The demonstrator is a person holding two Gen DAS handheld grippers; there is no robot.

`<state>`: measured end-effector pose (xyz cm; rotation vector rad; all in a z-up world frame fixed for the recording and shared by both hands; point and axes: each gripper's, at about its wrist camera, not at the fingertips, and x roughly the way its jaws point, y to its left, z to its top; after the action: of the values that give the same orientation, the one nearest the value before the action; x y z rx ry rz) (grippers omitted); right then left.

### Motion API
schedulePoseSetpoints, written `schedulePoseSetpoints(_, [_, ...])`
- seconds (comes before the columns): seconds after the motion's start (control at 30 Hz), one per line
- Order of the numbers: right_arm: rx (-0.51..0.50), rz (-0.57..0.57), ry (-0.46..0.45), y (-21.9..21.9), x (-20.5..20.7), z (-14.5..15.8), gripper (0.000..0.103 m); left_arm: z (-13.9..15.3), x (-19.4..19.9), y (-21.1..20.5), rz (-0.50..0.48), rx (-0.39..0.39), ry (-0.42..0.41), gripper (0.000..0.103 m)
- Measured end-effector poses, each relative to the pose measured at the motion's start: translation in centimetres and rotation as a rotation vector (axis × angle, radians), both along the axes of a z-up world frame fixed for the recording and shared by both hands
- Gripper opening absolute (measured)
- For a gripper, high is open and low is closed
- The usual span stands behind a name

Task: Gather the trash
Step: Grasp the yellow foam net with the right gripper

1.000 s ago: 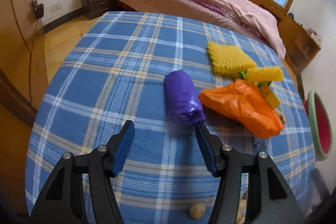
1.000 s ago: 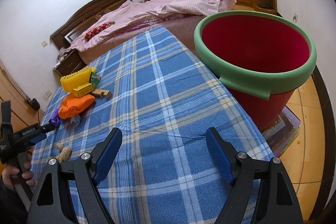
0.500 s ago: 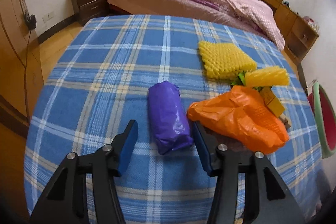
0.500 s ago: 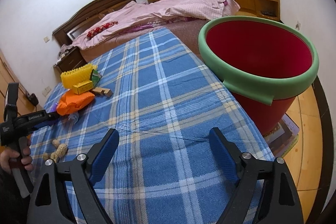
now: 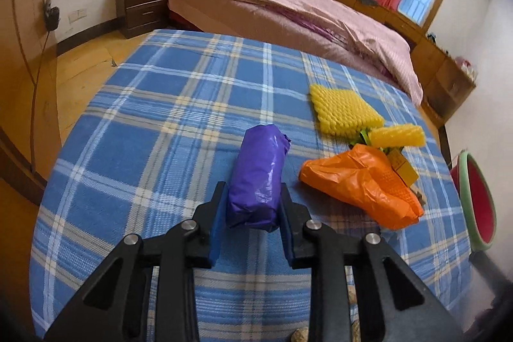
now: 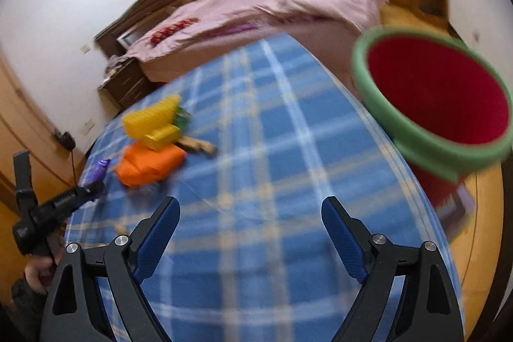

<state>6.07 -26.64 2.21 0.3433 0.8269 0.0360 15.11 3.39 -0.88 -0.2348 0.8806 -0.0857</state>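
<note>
Purple plastic bundle (image 5: 258, 181) at lower centre of the left wrist view, lying lengthwise on the blue plaid bench (image 5: 154, 117), near end clamped between the blue pads of the left gripper (image 5: 251, 197); fingers (image 5: 215, 221) just closed in, now pressing both sides of the bundle. To the right of it, apart by a strip of cloth, an orange plastic bag (image 5: 359, 181). Behind the bag, a yellow box (image 5: 402, 170) and a rolled yellow bumpy sheet (image 5: 397, 135), and further up a flat yellow bumpy sheet (image 5: 343, 109). At the right edge of the frame, off the bench, a red bin with green rim (image 5: 474, 197). Beyond the bench, a bed with pink cover (image 5: 288, 5) and a dark nightstand (image 5: 141, 2) at upper left.

In the right wrist view, heavily blurred: right gripper (image 6: 250, 229) spread wide, having just been opening, with only plaid cloth between its fingers (image 6: 340, 229). Red bin at upper right, beside the bench edge. Trash pile at middle left, a wooden piece, possibly a stick (image 6: 197, 146), poking out beside the orange bag. Left gripper at lower left edge, purple bundle at its tip, a hand (image 6: 37, 270) on its grip
</note>
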Motion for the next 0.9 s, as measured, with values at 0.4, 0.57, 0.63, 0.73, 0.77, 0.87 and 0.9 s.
schedulePoseSetpoints(0.4, [0.038, 0.144, -0.018, 8.1, 8.9, 1.8, 0.091, 1.0, 1.4, 1.0, 0.023, -0.066, -0.104, 0.03])
schedulePoseSetpoints(0.57, [0.08, 0.127, 0.006, 9.9, 11.8, 1.3, 0.09, 0.3, 1.4, 1.1, 0.008, -0.084, -0.113, 0.03])
schedulePoseSetpoints(0.63, [0.105, 0.096, 0.011, 10.2, 12.9, 1.0, 0.09, 0.4, 1.1, 1.2, -0.003, -0.105, -0.113, 0.03])
schedulePoseSetpoints(0.73, [0.134, 0.06, 0.025, 10.1, 13.8, 0.6, 0.089, 0.6, 0.8, 1.3, -0.005, -0.108, -0.13, 0.03])
schedulePoseSetpoints(0.77, [0.141, 0.05, 0.033, 10.2, 14.1, 0.4, 0.083, 0.6, 0.8, 1.3, -0.005, -0.114, -0.132, 0.03])
schedulePoseSetpoints(0.87, [0.136, 0.035, 0.066, 10.4, 14.7, -0.4, 0.045, 0.5, 0.8, 1.5, -0.012, -0.143, -0.122, 0.03])
schedulePoseSetpoints(0.9, [0.137, 0.034, 0.08, 10.4, 14.8, -0.7, 0.034, 0.4, 0.9, 1.5, -0.013, -0.151, -0.118, 0.03])
